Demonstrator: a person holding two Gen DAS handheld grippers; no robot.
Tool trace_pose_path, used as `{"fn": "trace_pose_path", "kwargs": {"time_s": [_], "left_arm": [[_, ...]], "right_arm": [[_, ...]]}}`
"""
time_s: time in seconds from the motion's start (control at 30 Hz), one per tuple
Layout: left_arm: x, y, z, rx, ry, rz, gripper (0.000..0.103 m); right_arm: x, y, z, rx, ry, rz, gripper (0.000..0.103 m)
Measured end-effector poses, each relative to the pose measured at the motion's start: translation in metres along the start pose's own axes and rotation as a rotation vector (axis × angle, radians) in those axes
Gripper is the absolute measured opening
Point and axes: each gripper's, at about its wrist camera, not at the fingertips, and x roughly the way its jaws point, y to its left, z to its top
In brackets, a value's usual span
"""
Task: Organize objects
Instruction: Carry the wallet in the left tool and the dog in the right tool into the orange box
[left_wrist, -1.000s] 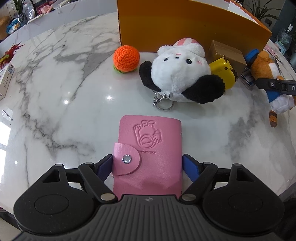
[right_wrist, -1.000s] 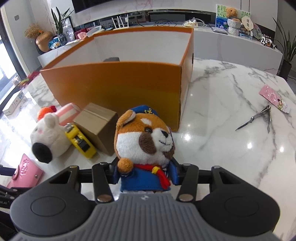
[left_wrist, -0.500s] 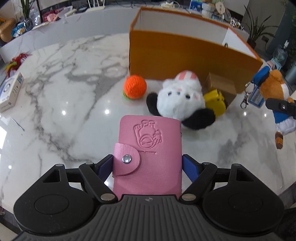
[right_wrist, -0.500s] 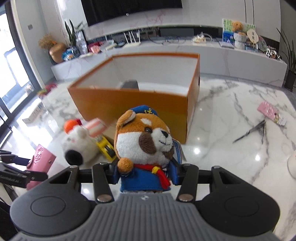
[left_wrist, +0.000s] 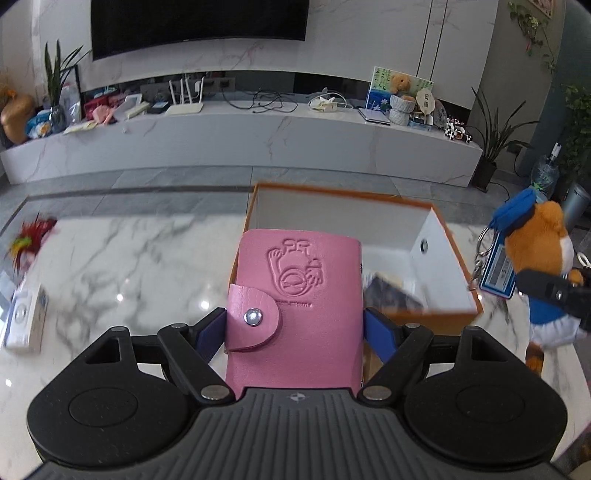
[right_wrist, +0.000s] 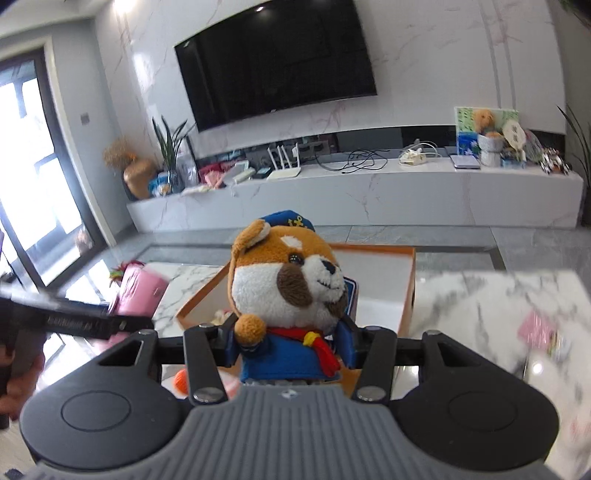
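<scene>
From the left wrist, the left claw (left_wrist: 294, 325) pinches a pink card holder (left_wrist: 295, 306) across its width, blue pads pressed on both side edges, so the jaws stand wide only because the holder is broad. The holder is carried flat, snap flap facing up, clear of the marble desk (left_wrist: 129, 258) and just before the near wall of the open orange box (left_wrist: 436, 314), which looks like the place it is meant to go; the box floor holds something dark, too blurred to name. At the right edge the plush dog (left_wrist: 535, 254) hangs in the air with a tag dangling beside it. From the right wrist, the right claw (right_wrist: 290, 341) is closed on that plush dog (right_wrist: 284, 291) at its blue-clothed body, head upright above the pads, a soft waist grip that probably keeps it from slipping. The orange box (right_wrist: 406, 284) sits behind and below it. At left the other claw's dark finger crosses the view with the pink holder (right_wrist: 138, 295) beyond, and a hand (right_wrist: 16, 387) shows at the edge. Both things seem raised for dropping in from above.
</scene>
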Motion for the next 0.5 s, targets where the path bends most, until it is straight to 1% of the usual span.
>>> {"fn": "trace_pose_path", "kwargs": {"time_s": [0.07,0.13,0.23,0.33,0.5], "left_arm": [[0.024,-0.006,0.03,0.017,0.011,0.012,0.093],[0.052,-0.011,0.056,0.028,0.036,0.01,0.093],[0.101,-0.017,0.081,0.037,0.093,0.005,0.092],[0.147,-0.021,0.09,0.049,0.141,0.02,0.092],[0.203,-0.024,0.092,0.062,0.209,0.02,0.092]], "right_arm": [[0.024,-0.006,0.024,-0.019,0.036,-0.004,0.052],[0.051,-0.015,0.045,-0.024,0.079,0.014,0.052],[0.096,-0.029,0.066,-0.021,0.14,0.033,0.052],[0.14,-0.041,0.074,-0.021,0.201,0.027,0.052],[0.201,-0.062,0.066,-0.026,0.309,0.018,0.052]]}}
